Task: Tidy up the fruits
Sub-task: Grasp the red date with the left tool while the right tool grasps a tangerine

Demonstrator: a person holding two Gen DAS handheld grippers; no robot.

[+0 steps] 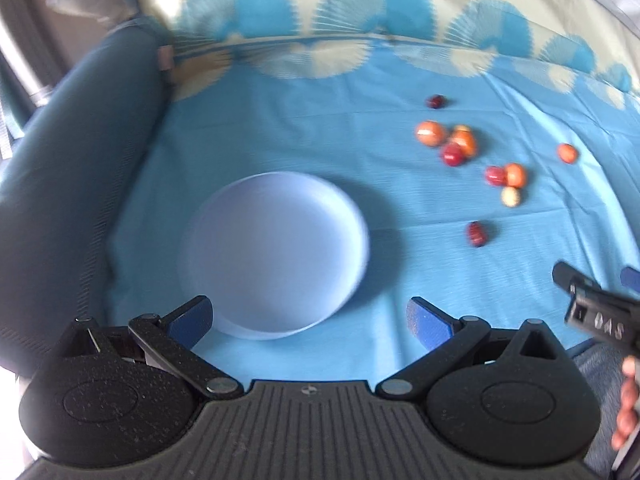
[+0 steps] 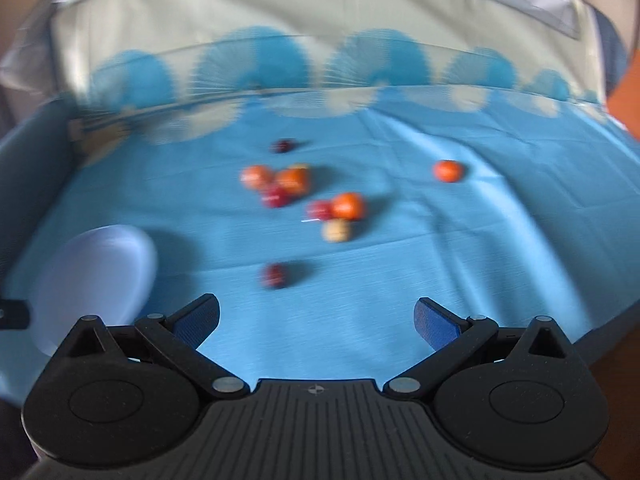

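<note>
A pale lavender plate (image 1: pixel 224 280) lies empty on the blue cloth, right in front of my left gripper (image 1: pixel 310 318), which is open and empty. Several small fruits lie scattered to the plate's right: orange ones (image 1: pixel 430 133), red ones (image 1: pixel 453 155), a pale one (image 1: pixel 511 197) and a dark red one nearest (image 1: pixel 477 233). In the right wrist view my right gripper (image 2: pixel 316 322) is open and empty, just short of the nearest dark red fruit (image 2: pixel 274 275). The cluster (image 2: pixel 347 206) lies beyond, a lone orange fruit (image 2: pixel 448 170) further right, and the plate (image 2: pixel 60 280) at far left.
A dark teal cushion (image 1: pixel 80 184) borders the cloth on the left. A cream and blue patterned fabric (image 1: pixel 360 20) rises at the back. The right gripper's body (image 1: pixel 596 316) shows at the left view's right edge.
</note>
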